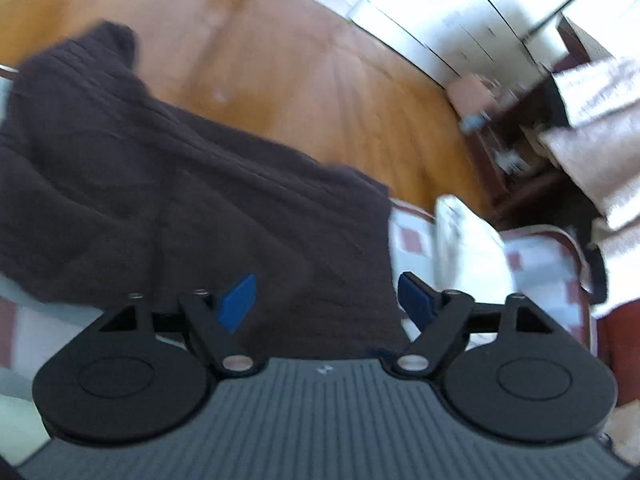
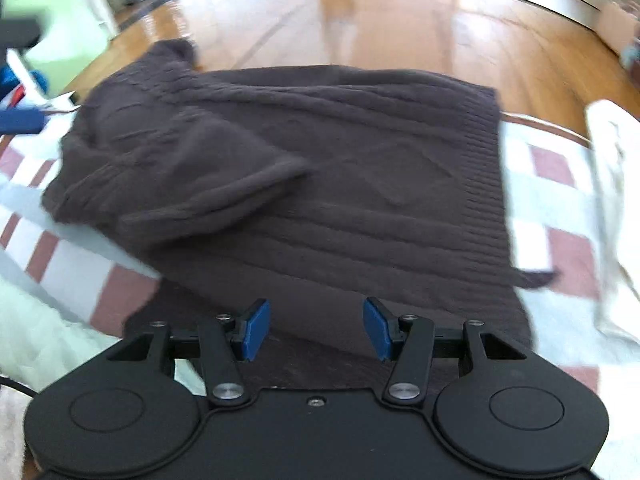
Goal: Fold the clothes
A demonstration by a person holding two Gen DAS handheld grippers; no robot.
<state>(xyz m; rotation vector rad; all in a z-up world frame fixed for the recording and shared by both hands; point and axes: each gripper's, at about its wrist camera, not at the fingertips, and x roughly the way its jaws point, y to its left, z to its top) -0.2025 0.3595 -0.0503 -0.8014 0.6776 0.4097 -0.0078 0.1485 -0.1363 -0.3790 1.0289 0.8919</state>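
Sweater: a dark brown cable-knit sweater (image 2: 320, 168) lies spread on a checked cloth, its far edge at the rim of the surface next to the wooden floor (image 2: 360, 20).
Surface: the cloth (image 2: 560, 208) is white with dull red squares; whether it covers a bed or a table cannot be told.
Sleeve: one sleeve (image 2: 192, 196) is folded across the body of the sweater, cuff toward the middle.
Hem: the ribbed hem (image 2: 484, 184) runs along the right side in the right wrist view.
Left hand-held gripper (image 1: 326, 304): its blue pads (image 1: 238, 303) stand well apart, nothing between them; the sweater (image 1: 180, 200) lies directly ahead and to its left, its near edge under the fingers.
Right hand-held gripper (image 2: 316, 330): the pads are apart and hold nothing; it hovers over the near edge of the sweater, the garment stretching ahead.
White item: a pale folded cloth (image 1: 464, 240) lies just right of the sweater on the checked cloth.
Sharpness: both views are motion-blurred.
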